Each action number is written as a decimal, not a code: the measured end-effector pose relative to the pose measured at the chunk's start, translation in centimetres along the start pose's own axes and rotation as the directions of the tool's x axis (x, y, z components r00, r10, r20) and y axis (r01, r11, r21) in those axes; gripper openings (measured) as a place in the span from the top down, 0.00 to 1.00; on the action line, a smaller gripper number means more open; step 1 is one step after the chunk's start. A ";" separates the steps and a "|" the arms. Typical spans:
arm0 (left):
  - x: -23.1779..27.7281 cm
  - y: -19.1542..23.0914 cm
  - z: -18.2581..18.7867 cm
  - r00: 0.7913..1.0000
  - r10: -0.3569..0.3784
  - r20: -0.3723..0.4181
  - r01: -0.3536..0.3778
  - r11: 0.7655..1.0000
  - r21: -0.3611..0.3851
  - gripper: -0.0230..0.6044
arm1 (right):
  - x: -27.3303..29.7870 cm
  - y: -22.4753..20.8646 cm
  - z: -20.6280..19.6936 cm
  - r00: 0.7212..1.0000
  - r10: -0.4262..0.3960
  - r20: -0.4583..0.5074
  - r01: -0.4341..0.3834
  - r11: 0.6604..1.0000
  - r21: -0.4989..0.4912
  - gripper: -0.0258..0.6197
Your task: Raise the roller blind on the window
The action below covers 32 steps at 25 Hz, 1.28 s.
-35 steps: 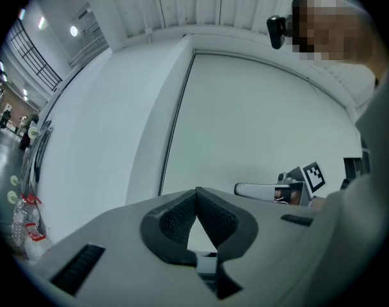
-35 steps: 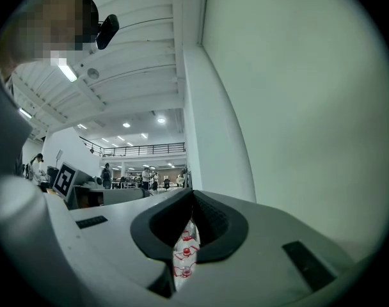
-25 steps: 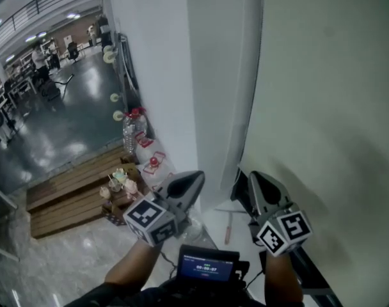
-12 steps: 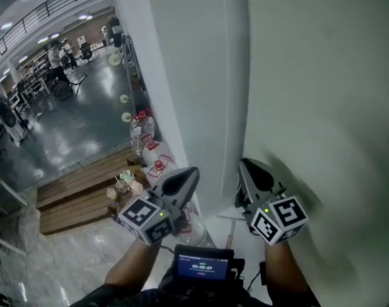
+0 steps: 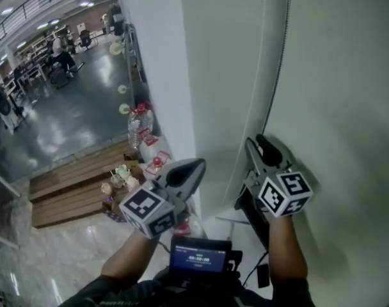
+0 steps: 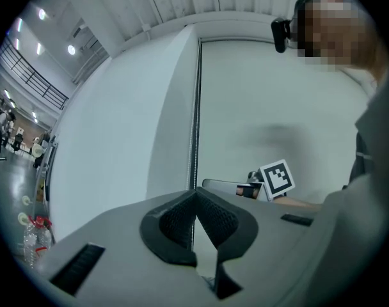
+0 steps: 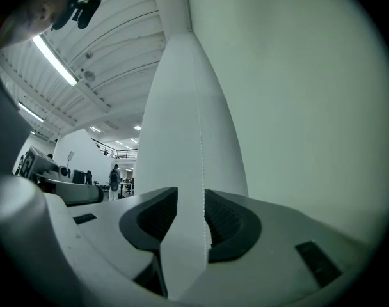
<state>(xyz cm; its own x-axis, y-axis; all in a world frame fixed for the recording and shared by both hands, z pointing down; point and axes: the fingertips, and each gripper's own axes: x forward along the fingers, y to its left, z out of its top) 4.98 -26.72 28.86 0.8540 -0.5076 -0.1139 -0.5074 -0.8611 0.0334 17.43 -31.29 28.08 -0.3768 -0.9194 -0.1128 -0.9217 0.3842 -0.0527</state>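
The pale roller blind (image 5: 348, 94) fills the right of the head view, hanging flat over the window. Its bead chain (image 5: 276, 75) runs down the blind's left edge. My right gripper (image 5: 261, 149) is at that edge. Its jaws have just been opening and now stand open. In the right gripper view (image 7: 191, 203) the white chain (image 7: 199, 139) passes between the pads without being pressed. My left gripper (image 5: 196, 166) is to the left, in front of the white pillar (image 5: 162, 75). In its own view (image 6: 196, 194) the jaws are shut, with nothing seen held.
Far below on the left are a glossy floor, wooden pallets (image 5: 73, 184) and water bottles (image 5: 138, 123). A small screen (image 5: 199, 256) sits at my chest. People and desks are in the distant hall. A dark frame line (image 6: 196, 107) runs beside the blind.
My right gripper has risen along the blind's edge and opened its jaws around the chain. The left gripper has shifted slightly right and stays shut.
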 end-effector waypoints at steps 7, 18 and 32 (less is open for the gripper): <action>-0.7 2.9 0.1 1.000 0.004 0.000 -0.004 1.000 0.022 0.98 | 5.0 -1.7 0.6 0.999 -0.043 0.022 0.044 0.999 -0.013 0.73; -1.1 3.7 0.0 1.000 -0.015 0.011 0.015 1.000 0.013 0.98 | 5.3 -0.4 0.1 0.999 0.020 0.040 -0.021 1.000 0.014 0.95; 2.9 -2.5 1.9 0.968 -0.246 0.058 0.250 0.966 -0.071 0.98 | -3.3 5.1 0.2 0.985 0.171 0.005 -0.171 0.985 0.013 0.95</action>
<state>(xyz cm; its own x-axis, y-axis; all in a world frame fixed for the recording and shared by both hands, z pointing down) 8.52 -25.97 26.54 0.9445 -0.2776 -0.1759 -0.2685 -0.9604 0.0738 13.98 -26.27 28.00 -0.5280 -0.8400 -0.1249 -0.8427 0.5365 -0.0454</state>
